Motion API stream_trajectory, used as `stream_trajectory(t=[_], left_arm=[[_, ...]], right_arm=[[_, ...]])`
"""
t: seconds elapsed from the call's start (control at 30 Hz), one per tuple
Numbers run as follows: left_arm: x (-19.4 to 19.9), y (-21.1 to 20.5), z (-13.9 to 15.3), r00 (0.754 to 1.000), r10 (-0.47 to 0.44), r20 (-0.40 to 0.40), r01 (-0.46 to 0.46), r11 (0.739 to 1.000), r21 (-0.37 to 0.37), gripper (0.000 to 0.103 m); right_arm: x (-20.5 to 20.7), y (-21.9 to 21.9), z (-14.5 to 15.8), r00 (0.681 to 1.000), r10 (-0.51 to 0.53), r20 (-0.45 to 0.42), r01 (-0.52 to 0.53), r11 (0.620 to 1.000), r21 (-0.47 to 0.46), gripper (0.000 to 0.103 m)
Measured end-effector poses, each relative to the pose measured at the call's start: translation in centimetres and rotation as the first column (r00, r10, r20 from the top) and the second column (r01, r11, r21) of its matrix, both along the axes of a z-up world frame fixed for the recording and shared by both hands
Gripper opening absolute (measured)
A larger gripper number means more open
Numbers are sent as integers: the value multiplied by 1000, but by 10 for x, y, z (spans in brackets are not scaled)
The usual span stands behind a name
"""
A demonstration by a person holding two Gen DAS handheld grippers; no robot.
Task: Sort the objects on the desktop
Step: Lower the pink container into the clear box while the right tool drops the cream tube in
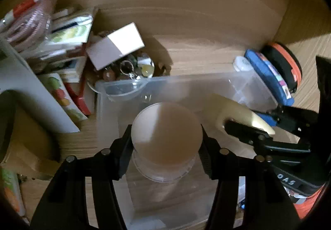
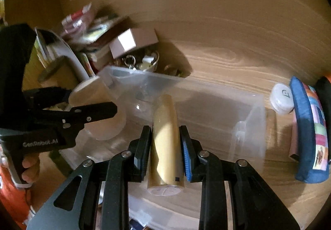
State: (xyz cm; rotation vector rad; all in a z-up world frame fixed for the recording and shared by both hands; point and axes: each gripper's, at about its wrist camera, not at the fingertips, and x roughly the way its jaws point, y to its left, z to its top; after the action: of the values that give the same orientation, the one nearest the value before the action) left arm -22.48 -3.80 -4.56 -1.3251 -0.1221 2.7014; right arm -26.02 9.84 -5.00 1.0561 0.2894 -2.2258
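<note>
Desktop objects are what you are sorting, and you have one in each gripper over the clear plastic bin. Your left gripper is closed on a round lidded jar, its pads pressing the jar's two sides. Your right gripper is closed on a gold tube, held lengthwise between the fingers with its tapered end pointing away from you.

Watch the jar first. You hold a round wall at only two points, so it can twist or slide out if you tilt your wrist, and a drop from here could bounce it against the bin's rim. The tube looks smooth, and held along its length it may slip forward out of the pads if you point the gripper down before letting go. Your two grippers are also close together over the same bin; lowering both at once risks one knocking the other's load. The bin looks light, so a nudge on its wall would likely shove it across the wooden desk.

The bin seems to hold very little so far, though its walls blur what lies on the bottom. Just behind its far corner a glass bowl holds small trinkets, with a white box leaning across it. On the far side of the bin from the bowl, a small white pot and a blue pouch sit outside it on the desk.
</note>
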Motion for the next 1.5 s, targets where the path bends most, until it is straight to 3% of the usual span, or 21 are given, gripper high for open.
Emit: stream_trajectory(t=[0.13,0.4,0.6,0.83,0.97,1.2,1.33,1.4,1.5], left_arm=[[-1,6,-4,1000,-18,13,18,1000,-16,56],[-3,19,-10,999,-38,19,40,994,-100,56],[-4,24,-15,999,-33,14,34,987,-157,57],[-5,21,-16,999,-32,-1,31,989,-143,57],[-4,16,-13,1000,-31,-6,30,993,-112,58],[-1,11,-7,999,-13,-32,10,997,-81,71],[3,11,1,998,-13,-54,9,997,-72,73],[7,8,6,998,-7,-69,2,998,-63,74],[13,1,16,997,16,-80,-20,998,-53,75]], right_arm=[[3,-9,-7,998,-23,-66,28,996,80,25],[0,-13,-20,999,-12,-53,20,990,142,25],[-1,-9,-20,999,-9,-43,15,990,139,24],[-4,-5,-22,1000,-3,-16,5,994,108,25],[-4,-1,-18,999,-12,-47,17,996,90,40],[5,6,2,986,-57,-154,65,997,47,68],[8,7,16,973,-60,-224,75,995,59,71],[13,18,24,961,-79,-264,95,994,48,83],[14,26,33,948,-112,-298,130,991,40,83]])
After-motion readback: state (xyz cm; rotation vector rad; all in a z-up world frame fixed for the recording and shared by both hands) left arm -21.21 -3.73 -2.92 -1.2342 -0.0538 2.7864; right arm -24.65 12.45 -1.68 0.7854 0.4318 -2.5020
